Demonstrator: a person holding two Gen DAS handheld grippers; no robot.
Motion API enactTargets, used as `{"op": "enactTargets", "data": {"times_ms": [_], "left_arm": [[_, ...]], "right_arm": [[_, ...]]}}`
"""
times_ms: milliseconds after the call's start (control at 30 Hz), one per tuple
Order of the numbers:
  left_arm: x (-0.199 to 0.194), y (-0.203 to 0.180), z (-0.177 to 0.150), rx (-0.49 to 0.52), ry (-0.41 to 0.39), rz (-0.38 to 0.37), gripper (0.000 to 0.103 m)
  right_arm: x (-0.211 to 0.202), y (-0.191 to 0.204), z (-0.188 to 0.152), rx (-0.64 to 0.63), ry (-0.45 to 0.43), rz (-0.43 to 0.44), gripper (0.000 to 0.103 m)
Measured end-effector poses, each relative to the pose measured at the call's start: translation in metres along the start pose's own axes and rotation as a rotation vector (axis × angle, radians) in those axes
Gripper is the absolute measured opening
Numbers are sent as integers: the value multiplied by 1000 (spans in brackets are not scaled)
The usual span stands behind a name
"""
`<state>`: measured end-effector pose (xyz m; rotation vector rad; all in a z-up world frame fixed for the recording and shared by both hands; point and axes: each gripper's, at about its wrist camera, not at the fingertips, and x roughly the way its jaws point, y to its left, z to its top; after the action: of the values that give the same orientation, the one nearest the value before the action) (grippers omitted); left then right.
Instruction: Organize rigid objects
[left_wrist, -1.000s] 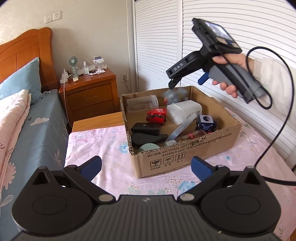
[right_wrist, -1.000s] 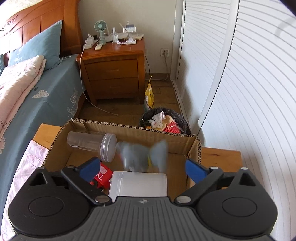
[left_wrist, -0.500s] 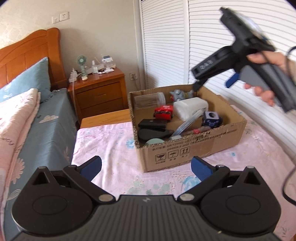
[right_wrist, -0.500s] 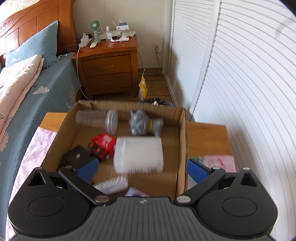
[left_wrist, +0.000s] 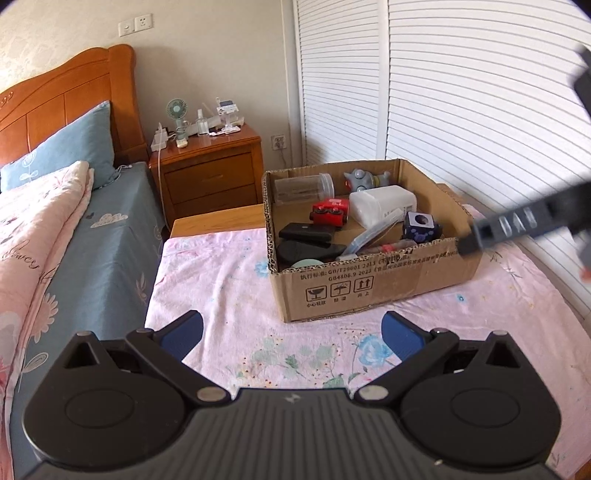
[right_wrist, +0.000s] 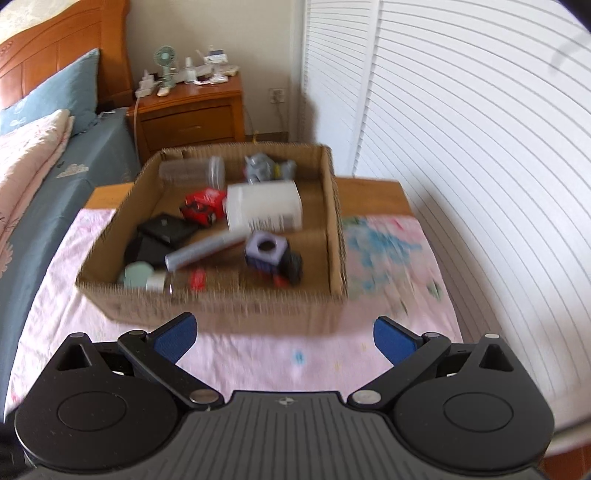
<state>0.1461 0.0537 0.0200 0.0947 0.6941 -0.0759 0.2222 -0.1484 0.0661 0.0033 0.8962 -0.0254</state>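
— What does your left camera give you?

— My left tool (left_wrist: 291, 330) hangs over the pink flowered cloth (left_wrist: 229, 295) on the counter, its blue pads spread wide with nothing between them. Ahead stands the open cardboard box (left_wrist: 369, 291), and the rigid things lie inside it: a clear jar (left_wrist: 301, 188) on its side at the far left corner, a grey toy figure (left_wrist: 364, 179) at the far wall, a white plastic container (left_wrist: 382, 206), a red toy car (left_wrist: 330, 214), black cases (left_wrist: 306, 242), and a dark blue cube (left_wrist: 421, 227) towards the right. A blurred black part of my right tool crosses the frame at the box's near right corner, hiding a bit of the rim. To the left are the bed (left_wrist: 74, 236) and a wooden nightstand (left_wrist: 210, 173).

— And the right camera?

— Blurred, but it looks down into the box (right_wrist: 221, 306) more steeply. My right tool (right_wrist: 284, 339) is also spread apart and empty, near the box's front wall. Here I can see the box floor: a grey tube (right_wrist: 203, 251) lying slantwise, a mint round lid (right_wrist: 138, 275) in the near left corner, and a small red piece (right_wrist: 197, 278), which the left view mostly hides behind the front wall. The cube (right_wrist: 266, 251) sits right of centre.
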Motion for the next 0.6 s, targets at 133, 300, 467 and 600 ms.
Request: {"op": "enactTargets", "data": {"times_ms": [133, 300, 467, 600], "left_arm": [[-5, -1, 8, -37, 15, -6, 102], [-9, -3, 18, -67, 33, 18, 102], [-13, -7, 22, -62, 36, 46, 102], [-14, -8, 24, -58, 39, 46, 102]], "right_arm": [[-18, 1, -24, 29, -9, -15, 103], [-39, 3, -37, 26, -36, -18, 103], [-51, 7, -38, 15, -61, -9, 103], [-51, 7, -38, 17, -64, -15, 103]]}}
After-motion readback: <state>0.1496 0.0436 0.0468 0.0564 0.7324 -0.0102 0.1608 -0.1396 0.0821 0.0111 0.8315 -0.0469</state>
